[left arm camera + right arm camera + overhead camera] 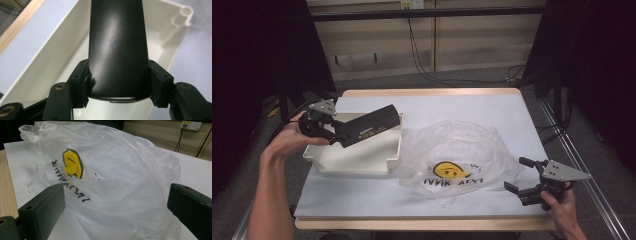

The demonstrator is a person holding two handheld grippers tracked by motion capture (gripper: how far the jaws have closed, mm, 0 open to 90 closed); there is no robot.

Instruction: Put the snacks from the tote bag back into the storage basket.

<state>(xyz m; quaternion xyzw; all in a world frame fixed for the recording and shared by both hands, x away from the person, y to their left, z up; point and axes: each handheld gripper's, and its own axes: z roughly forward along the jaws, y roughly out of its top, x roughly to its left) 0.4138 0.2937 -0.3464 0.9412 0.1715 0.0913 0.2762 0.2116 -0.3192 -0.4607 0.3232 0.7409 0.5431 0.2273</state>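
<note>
Black oblong case [368,125] with a smooth leathery skin and rounded end is clamped in the left gripper [333,135], pads pressed on both long sides near one end. Case is off the table, tilted, far end higher, hanging over the white rectangular plastic tray [388,167]. In the left gripper view the case [117,47] runs straight out from the left gripper [118,85], tray wall [50,55] under it, a small post in the tray's far corner.

Tray sits on the left part of the table [492,102] with its pale blue-grey top. Just right of the tray: crumpled translucent plastic bag [457,155] with a yellow smiley face and black lettering, lying on the table, near or touching the tray side, can't tell which.

Far right: right gripper [518,175], jaws spread wide, nothing between them, pointed at the bag's right edge, just beside it. Right gripper view: bag [120,177] sits close ahead of the right gripper [116,202], between the open jaws' line of sight.
</note>
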